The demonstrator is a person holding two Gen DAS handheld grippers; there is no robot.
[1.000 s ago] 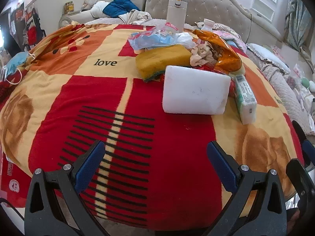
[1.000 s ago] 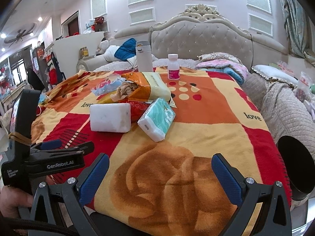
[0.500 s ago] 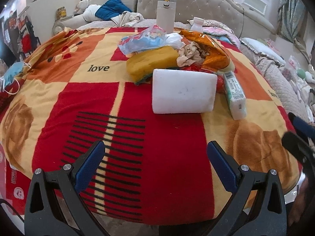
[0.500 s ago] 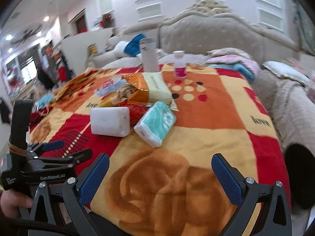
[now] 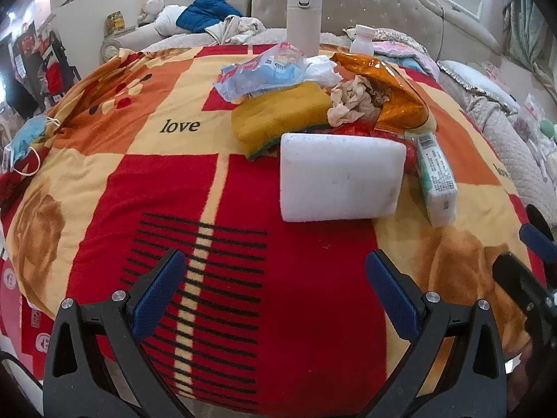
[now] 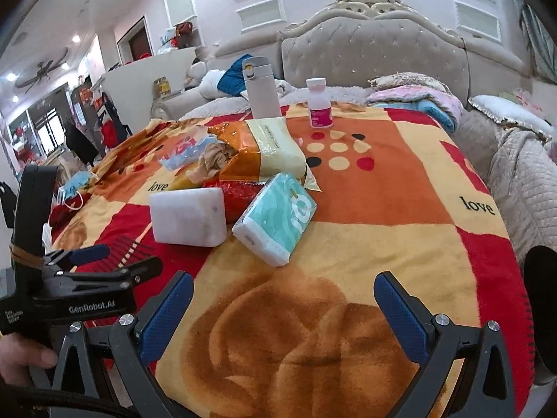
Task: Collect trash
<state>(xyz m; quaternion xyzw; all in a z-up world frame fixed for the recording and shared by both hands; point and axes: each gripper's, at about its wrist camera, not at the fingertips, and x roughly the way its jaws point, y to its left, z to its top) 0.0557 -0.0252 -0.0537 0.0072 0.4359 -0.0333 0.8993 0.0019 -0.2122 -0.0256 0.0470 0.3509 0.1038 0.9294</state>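
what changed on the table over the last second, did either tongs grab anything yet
Nothing was grabbed. The left tongs edged forward toward the white foam block, which now looms larger in their view; the right tongs barely shifted. Both stay open and empty. The foam block, tissue pack, orange bag and yellow sponge lie as before.

A fuzzy, matt fleece blanket [image 5: 167, 188] is covering the table. At the frame's centre a white foam block [image 5: 341, 177] is looking matt and faintly pitted. Above it a glossy orange foil bag [image 5: 397, 87] is gleaming, crumpled paper [image 5: 351, 101] is showing dull creases, and the tissue pack [image 6: 278, 216] is shining in smooth plastic wrap.
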